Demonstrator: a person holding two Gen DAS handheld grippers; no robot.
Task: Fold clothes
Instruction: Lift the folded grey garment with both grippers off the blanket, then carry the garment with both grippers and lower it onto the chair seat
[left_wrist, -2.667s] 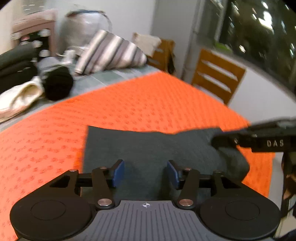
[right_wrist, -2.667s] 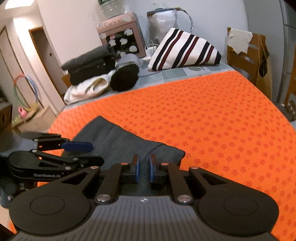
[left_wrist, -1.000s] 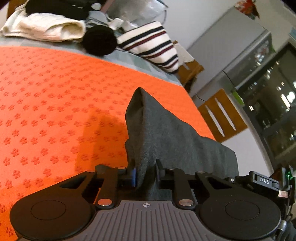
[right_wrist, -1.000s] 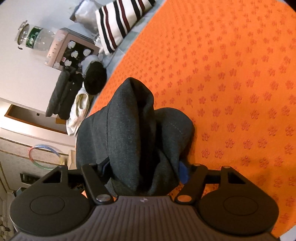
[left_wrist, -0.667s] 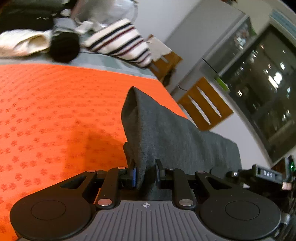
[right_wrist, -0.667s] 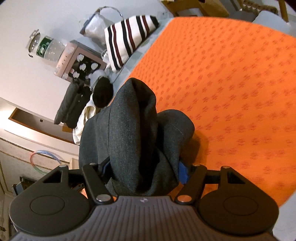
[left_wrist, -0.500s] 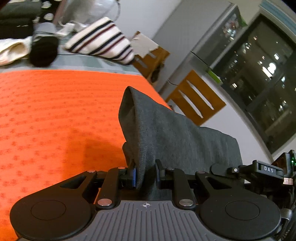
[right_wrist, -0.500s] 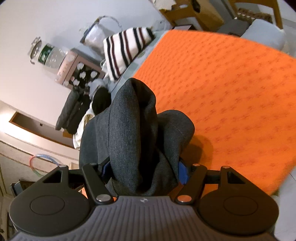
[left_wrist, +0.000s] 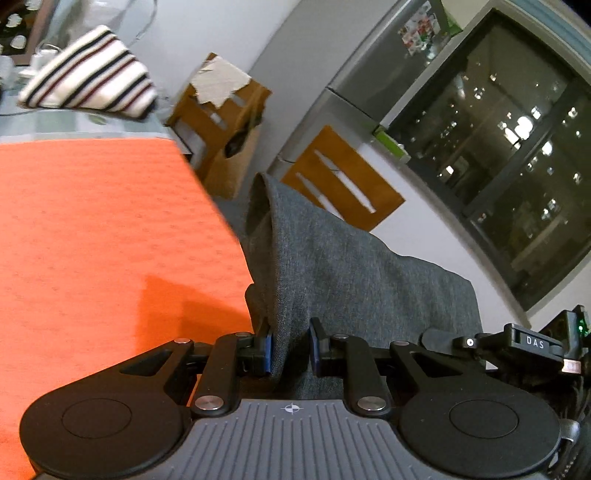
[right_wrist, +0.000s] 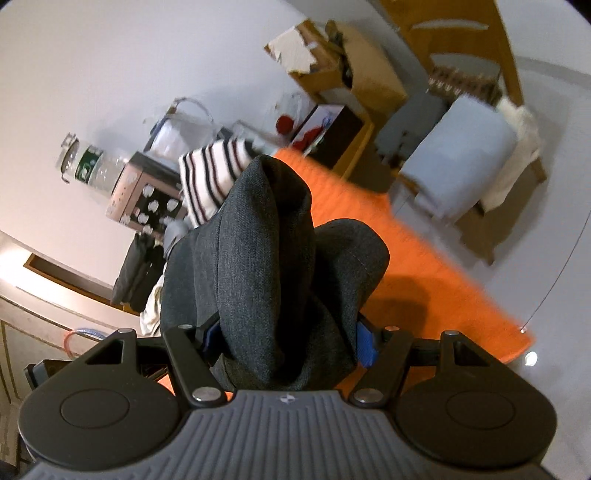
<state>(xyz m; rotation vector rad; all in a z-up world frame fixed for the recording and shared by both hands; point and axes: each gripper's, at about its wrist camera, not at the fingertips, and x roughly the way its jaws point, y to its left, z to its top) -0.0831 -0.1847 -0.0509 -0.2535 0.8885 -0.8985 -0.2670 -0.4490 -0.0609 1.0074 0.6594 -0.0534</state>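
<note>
A: Your left gripper (left_wrist: 289, 349) pinches a narrow fold of the grey garment (left_wrist: 354, 273) at lower centre of the left wrist view, its two blue pads nearly together with the cloth squeezed between them. From there the fabric rises in a peaked ridge toward mid-frame and spreads right, where your right gripper (left_wrist: 532, 341) shows at the frame's edge.

B: And in the right wrist view?

A: There your right gripper (right_wrist: 288, 341) stands wide, yet it is clamped on a thick bunch of the same garment (right_wrist: 273, 258); one blue pad (right_wrist: 366, 345) presses its right flank, the other is half buried at left. The bundle fills the centre of the frame, piled in two rounded humps.

B: Texture?

A: A dense, heathered knit, charcoal in colour, with a stitched hem along the ridge. It hangs clear above the orange cloth (left_wrist: 103, 229), which is waffle-textured and casts back a dark shadow beneath the garment.

B: What else do you count?

A: One striped fabric piece (left_wrist: 88, 86), white with dark bands, in the upper left. Two wooden chairs (left_wrist: 341, 181) past the cloth's corner, one draped with a torn pale sheet. One garment, two grippers, both gripping it
</note>
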